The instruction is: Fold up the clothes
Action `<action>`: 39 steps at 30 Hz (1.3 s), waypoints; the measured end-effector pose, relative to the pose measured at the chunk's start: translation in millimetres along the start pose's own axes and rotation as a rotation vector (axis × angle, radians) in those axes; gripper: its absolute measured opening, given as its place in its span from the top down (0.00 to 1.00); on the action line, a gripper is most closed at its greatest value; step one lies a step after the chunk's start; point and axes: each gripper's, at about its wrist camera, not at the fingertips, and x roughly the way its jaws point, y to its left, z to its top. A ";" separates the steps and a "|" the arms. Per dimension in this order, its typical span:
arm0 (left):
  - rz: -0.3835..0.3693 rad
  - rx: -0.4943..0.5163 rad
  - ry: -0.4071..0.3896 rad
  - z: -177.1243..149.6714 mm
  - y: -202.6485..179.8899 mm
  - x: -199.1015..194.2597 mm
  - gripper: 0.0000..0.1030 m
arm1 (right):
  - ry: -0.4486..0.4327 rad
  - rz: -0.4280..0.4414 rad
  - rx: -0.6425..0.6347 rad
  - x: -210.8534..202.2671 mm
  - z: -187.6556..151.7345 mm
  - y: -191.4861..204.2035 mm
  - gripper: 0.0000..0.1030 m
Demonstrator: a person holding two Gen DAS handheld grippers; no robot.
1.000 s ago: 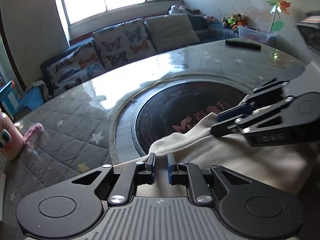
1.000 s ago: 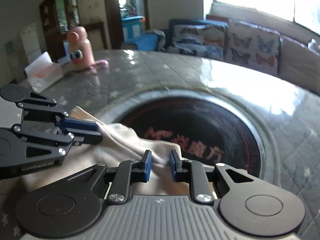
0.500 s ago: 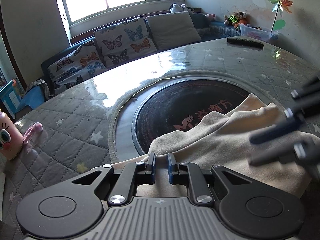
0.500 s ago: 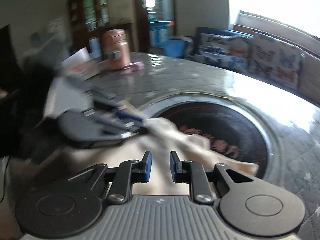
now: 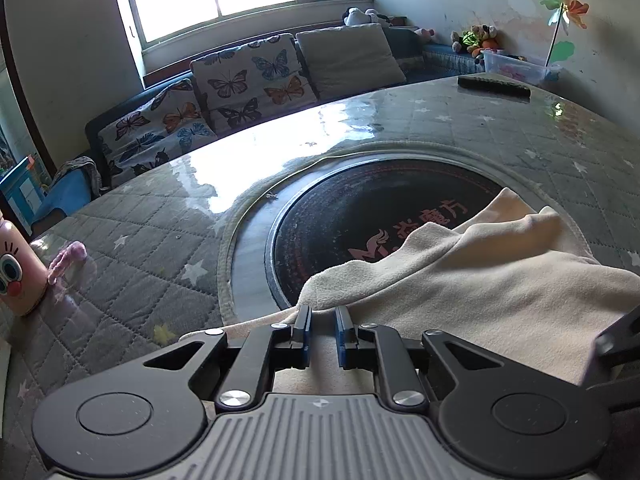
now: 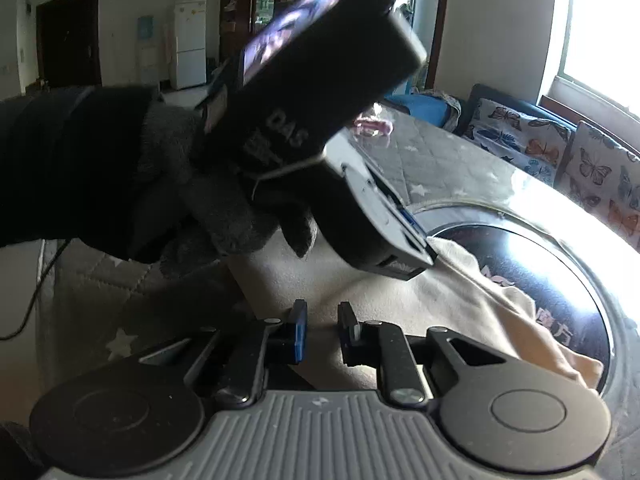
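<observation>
A cream cloth lies on the round table, partly over its black centre disc. My left gripper is at the cloth's near left edge, its jaws a narrow gap apart with the cloth pinched between them. In the right wrist view its tips pull the cloth up into a point, and a gloved hand holds it. My right gripper hovers over the near part of the cloth, jaws slightly apart with nothing between them. It shows as a dark blur at the right edge of the left wrist view.
A pink bottle with a cartoon face stands at the table's left edge. A black remote lies at the far right. Behind the table is a sofa with butterfly cushions. A thin cable trails at the near left.
My right gripper has let go of the cloth's far corner and pulled back to the near right. That corner now lies flat, further right. The left gripper has stayed put.
</observation>
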 end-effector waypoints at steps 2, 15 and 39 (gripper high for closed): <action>0.001 -0.006 -0.009 -1.4 0.9 -2.8 0.85 | -0.008 0.014 0.035 -11.3 -1.3 -4.1 0.84; -0.001 0.020 -0.118 -36.6 -15.6 -73.9 0.85 | -0.010 -0.120 0.277 -71.0 -49.3 -59.4 0.83; 0.008 -0.071 -0.083 -45.8 3.5 -69.4 0.85 | -0.054 -0.183 0.412 -52.7 -46.0 -119.6 0.83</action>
